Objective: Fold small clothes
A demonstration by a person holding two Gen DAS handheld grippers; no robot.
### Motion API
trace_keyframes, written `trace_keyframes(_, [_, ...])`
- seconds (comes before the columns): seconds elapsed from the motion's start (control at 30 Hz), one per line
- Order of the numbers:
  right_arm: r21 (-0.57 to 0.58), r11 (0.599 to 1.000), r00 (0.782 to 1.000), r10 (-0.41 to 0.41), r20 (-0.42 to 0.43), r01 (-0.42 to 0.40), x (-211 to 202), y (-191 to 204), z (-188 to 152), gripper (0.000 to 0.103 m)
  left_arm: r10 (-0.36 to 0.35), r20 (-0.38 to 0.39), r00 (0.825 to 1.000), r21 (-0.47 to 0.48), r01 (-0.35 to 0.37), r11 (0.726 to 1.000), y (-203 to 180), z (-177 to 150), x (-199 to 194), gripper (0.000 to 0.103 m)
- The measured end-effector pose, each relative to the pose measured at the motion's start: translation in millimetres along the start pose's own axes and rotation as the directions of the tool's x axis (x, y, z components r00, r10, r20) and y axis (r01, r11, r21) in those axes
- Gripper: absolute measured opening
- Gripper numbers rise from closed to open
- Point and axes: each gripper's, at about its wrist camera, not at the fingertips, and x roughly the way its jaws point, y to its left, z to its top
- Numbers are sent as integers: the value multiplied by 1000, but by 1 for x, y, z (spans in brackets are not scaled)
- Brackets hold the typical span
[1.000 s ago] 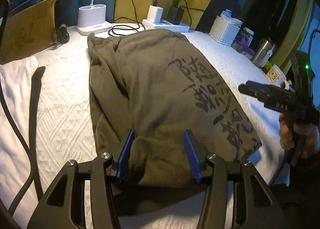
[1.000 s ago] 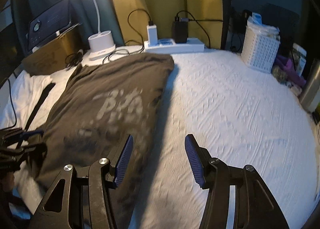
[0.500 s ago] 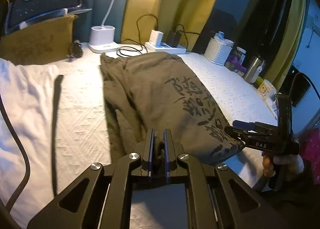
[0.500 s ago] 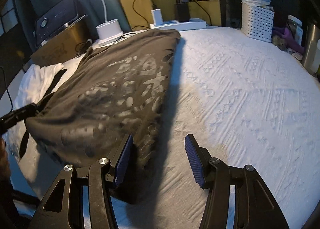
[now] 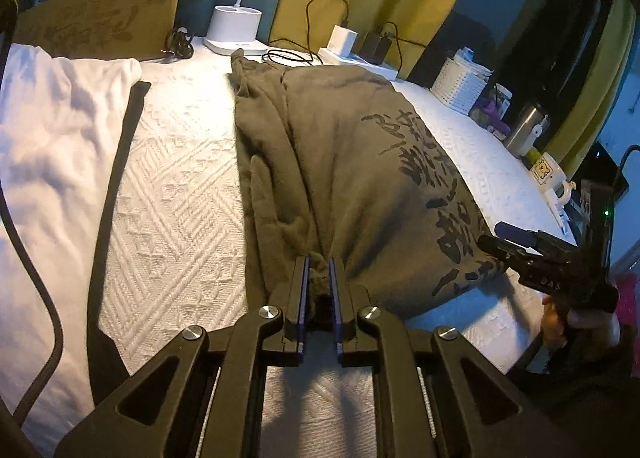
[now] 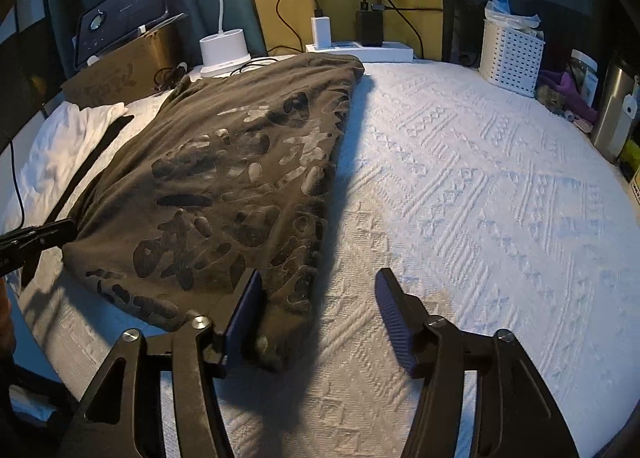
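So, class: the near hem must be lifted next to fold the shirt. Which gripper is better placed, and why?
Left. The left gripper is shut on the shirt at its near hem. The right gripper is open at the near corner and grips nothing.

We cannot see how much of the olive shirt point(image 5: 352, 162) the left gripper point(image 5: 319, 278) pinches, because its closed blue pads point(image 5: 305, 290) cover the bunched cloth between them, and in the right wrist view that gripper point(image 6: 38, 236) is cut off by the frame's left edge. From the left wrist view, the right gripper point(image 5: 516, 236) shows only side-on at the frame's right edge, so we cannot judge its opening there. The contents of the white basket point(image 6: 510, 54) are too dim to make out.
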Motion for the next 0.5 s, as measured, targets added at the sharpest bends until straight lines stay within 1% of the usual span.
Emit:
trace_keyframes(0.1, [-6, 1000, 1000, 3, -1, -3, 0, 1, 0, 68, -17, -12, 1000, 2, 17, 1000, 2, 1, 1, 12])
trace_keyframes(0.13, [0, 1000, 1000, 8, 1, -8, 0, 2, 0, 68, -14, -17, 1000, 0, 14, 1000, 2, 2, 0, 16])
trace_keyframes(0.17, [8, 1000, 1000, 19, 2, -19, -1, 0, 0, 68, -2, -21, 1000, 0, 2, 1000, 2, 3, -3, 26])
trace_keyframes(0.2, [24, 999, 999, 38, 3, -38, -1, -2, 1, 68, 5, -24, 1000, -1, -5, 1000, 2, 5, -4, 32])
trace_keyframes(0.23, [34, 998, 999, 52, 3, -52, -2, -4, 1, 68, 10, -26, 1000, -1, -10, 1000, 2, 7, -6, 41])
trace_keyframes(0.27, [44, 997, 998, 66, 1, -66, -2, -7, 1, 68, 15, -23, 1000, 2, -15, 1000, 1, 9, -8, 46])
trace_keyframes(0.33, [60, 994, 996, 88, -9, -87, -3, -11, 4, 68, 19, -8, 1000, 13, -19, 1000, -2, 17, -12, 49])
trace_keyframes(0.5, [67, 994, 996, 84, -8, -83, -6, -20, 14, 68, 34, 33, 999, 32, -35, 999, -11, 43, -12, 49])
